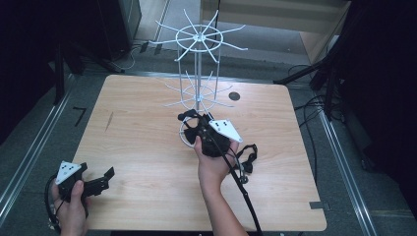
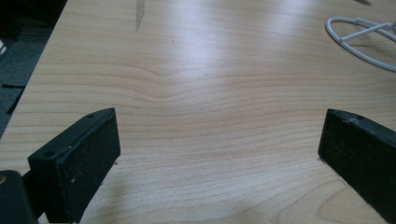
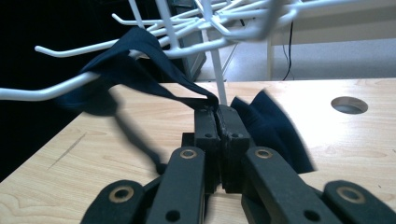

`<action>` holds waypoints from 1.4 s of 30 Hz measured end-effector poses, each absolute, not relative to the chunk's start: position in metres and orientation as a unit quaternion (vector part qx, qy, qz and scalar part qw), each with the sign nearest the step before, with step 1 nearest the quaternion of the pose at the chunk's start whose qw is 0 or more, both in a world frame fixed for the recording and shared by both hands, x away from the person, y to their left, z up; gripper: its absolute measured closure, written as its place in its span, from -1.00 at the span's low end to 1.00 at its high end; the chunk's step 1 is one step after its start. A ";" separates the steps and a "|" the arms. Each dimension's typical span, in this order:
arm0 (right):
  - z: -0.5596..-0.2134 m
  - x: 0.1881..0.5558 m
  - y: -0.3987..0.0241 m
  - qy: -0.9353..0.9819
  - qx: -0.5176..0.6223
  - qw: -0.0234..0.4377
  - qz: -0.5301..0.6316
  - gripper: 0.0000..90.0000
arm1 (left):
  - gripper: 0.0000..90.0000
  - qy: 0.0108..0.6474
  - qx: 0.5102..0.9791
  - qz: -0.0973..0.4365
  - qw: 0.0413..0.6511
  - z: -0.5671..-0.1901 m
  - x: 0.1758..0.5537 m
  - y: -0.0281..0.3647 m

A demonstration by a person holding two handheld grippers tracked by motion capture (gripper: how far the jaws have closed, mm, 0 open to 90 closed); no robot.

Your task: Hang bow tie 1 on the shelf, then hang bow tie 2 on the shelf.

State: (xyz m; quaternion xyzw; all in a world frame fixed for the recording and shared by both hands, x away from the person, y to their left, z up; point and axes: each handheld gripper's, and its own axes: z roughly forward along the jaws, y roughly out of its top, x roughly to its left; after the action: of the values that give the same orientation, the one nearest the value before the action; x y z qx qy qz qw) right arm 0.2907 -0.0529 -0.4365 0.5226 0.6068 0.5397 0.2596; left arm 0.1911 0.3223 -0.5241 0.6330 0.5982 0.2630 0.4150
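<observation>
A white wire rack (image 1: 198, 64) with two tiers of hooks stands at the table's middle back. My right gripper (image 1: 193, 120) sits by the rack's base ring (image 1: 186, 135), under the lower tier. In the right gripper view its jaws (image 3: 217, 109) are shut on the end of a dark blue fabric strap (image 3: 135, 56), which is draped over a white hook (image 3: 46, 88) of the lower tier. More of the dark cloth (image 3: 266, 121) lies behind the jaws. My left gripper (image 1: 105, 180) rests at the table's front left corner, open with nothing between its pads (image 2: 217, 135).
Another black strap (image 1: 248, 157) lies on the wooden table (image 1: 147, 147) just right of my right hand. A round hole (image 1: 234, 96) sits in the tabletop behind the rack. The rack's base ring (image 2: 355, 39) shows far off in the left gripper view. Dark stands flank the table.
</observation>
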 end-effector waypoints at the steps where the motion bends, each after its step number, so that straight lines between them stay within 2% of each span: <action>1: -0.437 0.291 -0.053 0.607 0.521 0.260 0.541 0.98 | -1.00 0.598 0.634 0.263 0.414 -0.524 0.191 0.322; 8: -0.442 0.290 -0.059 0.613 0.521 0.261 0.534 0.90 | -1.00 0.599 0.631 0.264 0.417 -0.524 0.191 0.322; 10: -0.446 0.290 -0.063 0.620 0.508 0.254 0.541 0.68 | -1.00 0.598 0.632 0.264 0.417 -0.524 0.191 0.322; 11: -0.446 0.290 -0.063 0.620 0.508 0.254 0.541 0.68 | -1.00 0.598 0.632 0.264 0.416 -0.524 0.191 0.322; 17: -0.453 0.288 -0.076 0.642 0.484 0.232 0.548 0.23 | -1.00 0.598 0.632 0.264 0.416 -0.524 0.191 0.322; 19: -0.453 0.288 -0.077 0.646 0.479 0.231 0.548 0.18 | -1.00 0.597 0.633 0.264 0.416 -0.524 0.191 0.322; 22: -0.455 0.284 -0.081 0.664 0.460 0.232 0.543 0.01 | -1.00 0.597 0.634 0.265 0.415 -0.524 0.191 0.322; 28: -0.457 0.281 -0.093 0.667 0.461 0.230 0.538 -0.12 | -1.00 0.595 0.634 0.265 0.417 -0.524 0.190 0.322; 42: -0.458 0.274 -0.134 0.668 0.471 0.242 0.523 -0.20 | -1.00 0.595 0.634 0.266 0.416 -0.524 0.190 0.322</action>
State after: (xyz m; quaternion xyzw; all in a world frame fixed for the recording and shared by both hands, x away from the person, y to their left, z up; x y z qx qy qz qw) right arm 0.2737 -0.1342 -0.4580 0.4709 0.6677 0.5234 0.2419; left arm 0.1904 0.3216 -0.5241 0.6340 0.5954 0.2658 0.4157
